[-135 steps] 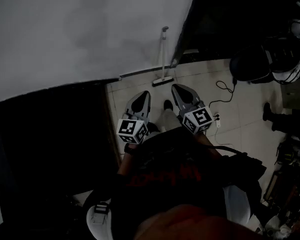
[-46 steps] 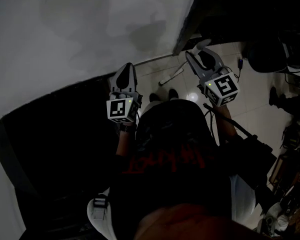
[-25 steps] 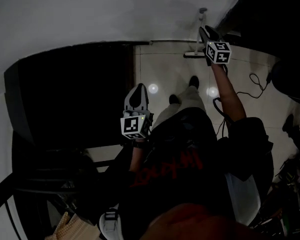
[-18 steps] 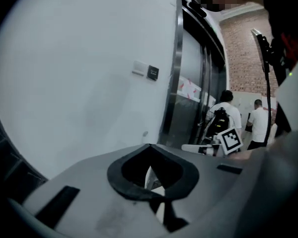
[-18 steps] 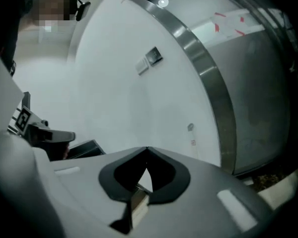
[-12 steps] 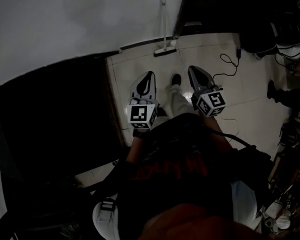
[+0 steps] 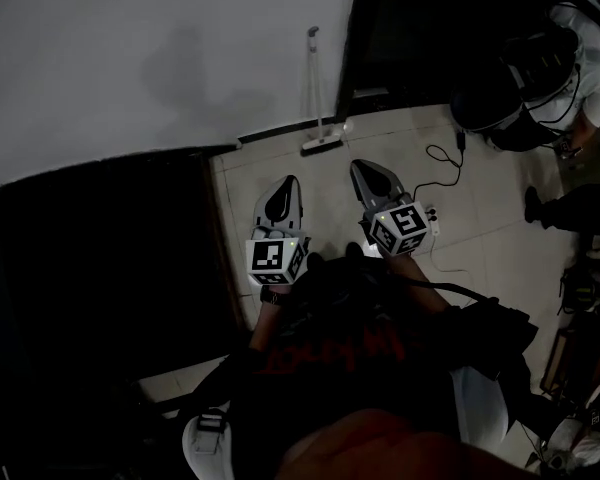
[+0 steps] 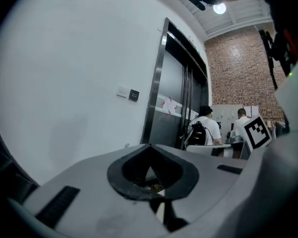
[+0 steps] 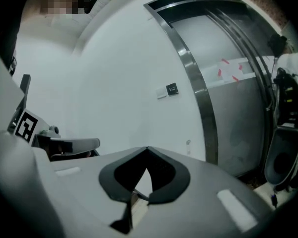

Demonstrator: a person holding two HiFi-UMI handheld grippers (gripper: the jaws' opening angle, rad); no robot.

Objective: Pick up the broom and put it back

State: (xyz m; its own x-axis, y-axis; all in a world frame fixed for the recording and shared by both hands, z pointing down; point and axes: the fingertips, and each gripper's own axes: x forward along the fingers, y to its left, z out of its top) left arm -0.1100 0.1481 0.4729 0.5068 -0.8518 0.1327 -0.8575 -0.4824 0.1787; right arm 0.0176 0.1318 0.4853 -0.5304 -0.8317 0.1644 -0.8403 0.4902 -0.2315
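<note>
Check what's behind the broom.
White wall: the broom stands against it, head on the tiled floor, dark doorway to its right. The skirting strip directly behind its head is covered.

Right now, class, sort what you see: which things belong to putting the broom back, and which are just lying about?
Job: broom; left hand-held gripper; right hand-held gripper, both shut, empty.
Lying about: floor cable; power strip.

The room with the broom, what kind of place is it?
Probably an indoor hallway by a lift: tall steel-framed doors, a tiled floor, and a broom leaning on the white wall.
</note>
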